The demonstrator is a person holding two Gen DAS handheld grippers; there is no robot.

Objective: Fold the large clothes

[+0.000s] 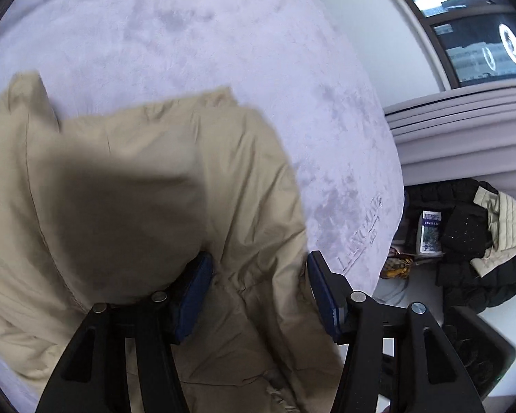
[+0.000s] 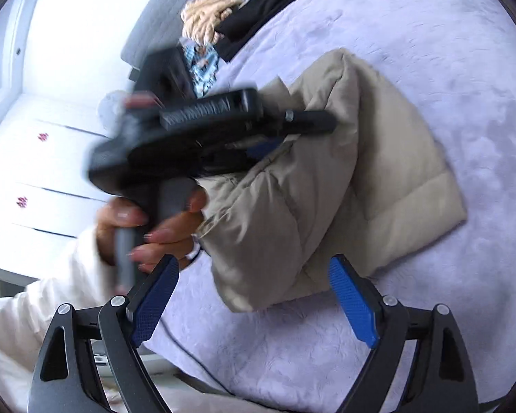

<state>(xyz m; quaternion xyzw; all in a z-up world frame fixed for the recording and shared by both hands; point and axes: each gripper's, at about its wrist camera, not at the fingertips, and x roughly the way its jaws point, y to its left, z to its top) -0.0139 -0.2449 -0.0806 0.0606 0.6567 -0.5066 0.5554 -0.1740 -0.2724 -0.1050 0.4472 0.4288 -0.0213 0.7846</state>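
Observation:
A beige padded jacket [image 1: 127,179] lies partly folded on a lilac bed cover [image 1: 189,34]. My left gripper [image 1: 259,292] is open with its blue pads on either side of a jacket fold, fabric draped over the left finger. In the right wrist view the jacket [image 2: 344,179] lies bunched in the middle of the bed cover [image 2: 430,51], and the left gripper [image 2: 275,137] reaches into it from the left, held by a hand [image 2: 154,227]. My right gripper [image 2: 251,296] is open and empty, just short of the jacket's near edge.
A pile of dark and cream clothes [image 1: 471,241] lies on the floor right of the bed. A black garment [image 2: 268,10] and a blond fluffy item [image 2: 210,17] lie at the bed's far end. White cupboard doors [image 2: 34,158] stand left.

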